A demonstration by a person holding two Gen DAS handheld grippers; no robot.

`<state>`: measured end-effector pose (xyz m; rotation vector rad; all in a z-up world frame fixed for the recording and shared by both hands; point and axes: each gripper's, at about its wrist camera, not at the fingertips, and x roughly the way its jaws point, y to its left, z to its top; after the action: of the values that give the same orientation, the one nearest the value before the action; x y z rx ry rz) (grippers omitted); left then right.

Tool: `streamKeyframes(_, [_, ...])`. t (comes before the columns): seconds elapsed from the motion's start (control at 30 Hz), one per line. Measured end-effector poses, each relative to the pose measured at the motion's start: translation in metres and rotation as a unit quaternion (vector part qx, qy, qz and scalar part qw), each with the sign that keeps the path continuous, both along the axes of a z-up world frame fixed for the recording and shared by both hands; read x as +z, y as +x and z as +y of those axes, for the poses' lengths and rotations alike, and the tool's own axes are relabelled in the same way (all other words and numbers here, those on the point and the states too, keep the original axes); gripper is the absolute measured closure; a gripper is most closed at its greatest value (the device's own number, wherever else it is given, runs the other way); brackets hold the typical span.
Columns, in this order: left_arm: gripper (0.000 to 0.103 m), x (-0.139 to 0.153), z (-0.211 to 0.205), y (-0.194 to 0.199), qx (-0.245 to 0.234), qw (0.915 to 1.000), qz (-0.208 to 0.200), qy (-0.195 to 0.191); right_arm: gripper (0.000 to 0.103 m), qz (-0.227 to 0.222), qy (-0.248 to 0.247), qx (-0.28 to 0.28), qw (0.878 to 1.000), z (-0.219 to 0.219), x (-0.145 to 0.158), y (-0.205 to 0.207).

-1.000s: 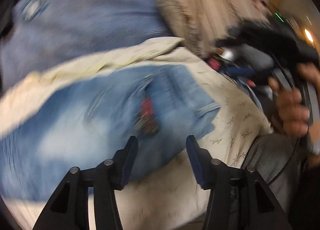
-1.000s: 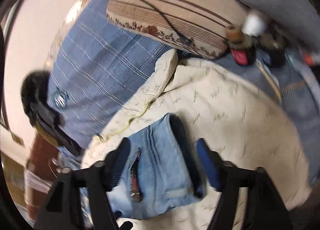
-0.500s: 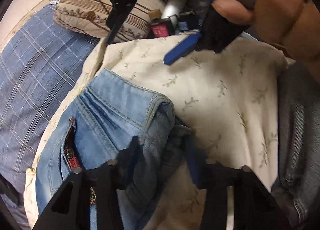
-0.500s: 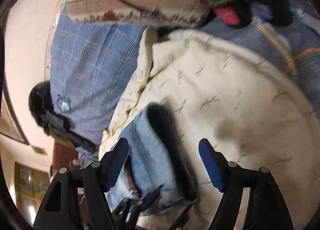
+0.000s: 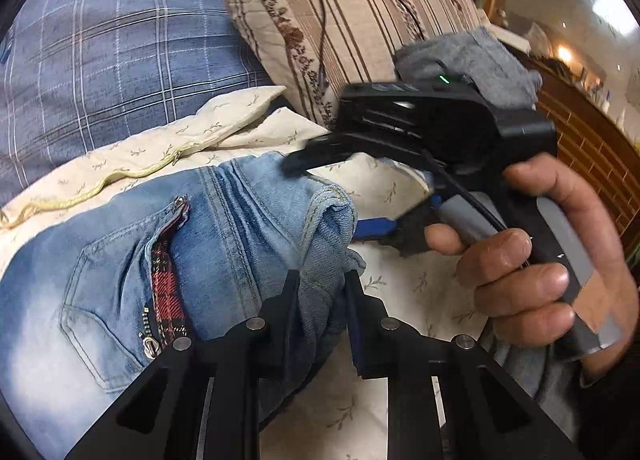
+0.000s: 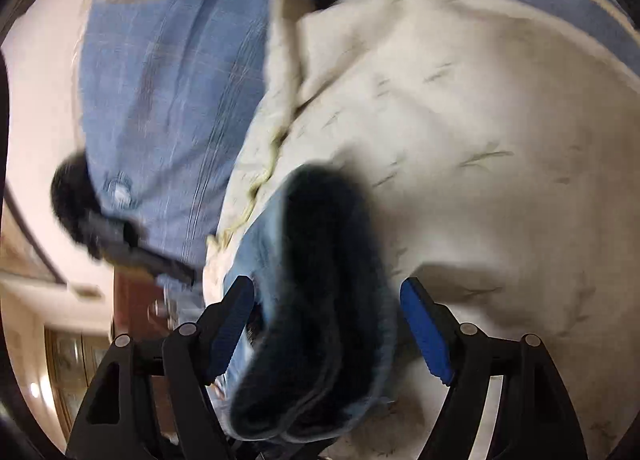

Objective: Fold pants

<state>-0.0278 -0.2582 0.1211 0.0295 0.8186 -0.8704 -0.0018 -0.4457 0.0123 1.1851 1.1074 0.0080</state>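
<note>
My left gripper [image 5: 320, 292] was clamped on the pants [image 5: 224, 244] at the near corner of the waistband, fingers pressed in on a bunched wad of denim at 6 o'clock in its view. Half a second before, those fingers were only straddling that corner with a gap, so the pinch was new. A second before they hung wide apart above the cloth.

My right gripper [image 6: 326, 324] had its fingers spread apart, one either side of the dark waist opening at 6 o'clock, not pinching yet. It had crept closer over the last second; the denim edge filled more of its view, which was blurred by motion. From the left wrist, its black body and my right hand [image 5: 532, 256] sat at 3 o'clock, just beside the same waistband.

The pants lay on the cream quilt [image 5: 404, 292], red plaid pocket lining showing at 8 o'clock, striped pillow [image 5: 352, 20] at 12 o'clock.

My read: one corner secured, second grab pending. Once the right closes, the waist can be lifted for a fold.
</note>
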Motion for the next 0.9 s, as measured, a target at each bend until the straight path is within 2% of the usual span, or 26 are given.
streamKeyframes(0.1, [0.084, -0.001, 0.001, 0.012, 0.006, 0.9999, 0.007, -0.014, 0.025, -0.001, 0.052, -0.021, 0.998, -0.007, -0.013, -0.007])
streamKeyframes(0.17, [0.084, 0.000, 0.005, 0.011, 0.005, 0.9997, 0.010, -0.021, 0.025, -0.007, 0.092, 0.005, 0.996, 0.005, -0.021, -0.002])
streamKeyframes(0.23, [0.084, 0.001, 0.009, 0.010, 0.000, 0.9996, 0.012, -0.024, 0.025, -0.012, 0.110, 0.030, 0.993, 0.018, -0.023, 0.005])
streamKeyframes(0.33, [0.084, -0.006, 0.008, 0.010, -0.012, 0.9998, 0.009, -0.016, 0.025, -0.024, 0.117, 0.024, 0.993, 0.016, -0.021, 0.005])
streamKeyframes(0.37, [0.084, -0.008, 0.007, 0.009, -0.013, 0.9998, 0.009, -0.013, 0.026, -0.026, 0.110, 0.020, 0.993, 0.014, -0.020, 0.005])
streamKeyframes(0.43, [0.084, -0.013, 0.003, 0.009, -0.015, 0.9998, 0.010, -0.006, 0.040, -0.017, 0.085, 0.029, 0.996, 0.015, -0.019, 0.006])
streamKeyframes(0.47, [0.084, -0.014, 0.003, 0.009, -0.016, 0.9998, 0.010, -0.004, 0.067, -0.010, 0.068, 0.043, 0.997, 0.018, -0.020, 0.007])
streamKeyframes(0.5, [0.084, -0.015, 0.003, 0.011, -0.015, 0.9998, 0.013, -0.005, 0.089, -0.006, 0.062, 0.047, 0.997, 0.020, -0.021, 0.007])
streamKeyframes(0.6, [0.084, -0.011, 0.012, 0.013, -0.011, 0.9993, 0.022, -0.027, 0.094, -0.022, 0.034, 0.058, 0.998, 0.024, -0.013, 0.007])
streamKeyframes(0.77, [0.084, 0.014, 0.037, 0.019, 0.017, 0.9953, 0.027, -0.091, 0.095, -0.120, -0.042, 0.092, 0.988, 0.044, 0.040, 0.007])
streamKeyframes(0.87, [0.083, 0.027, 0.069, 0.021, 0.044, 0.9869, 0.041, -0.150, 0.095, -0.156, -0.068, 0.117, 0.979, 0.072, 0.077, 0.015])
streamKeyframes(0.9, [0.083, 0.029, 0.087, 0.024, 0.061, 0.9798, 0.062, -0.180, 0.095, -0.160, -0.077, 0.127, 0.976, 0.085, 0.089, 0.020])
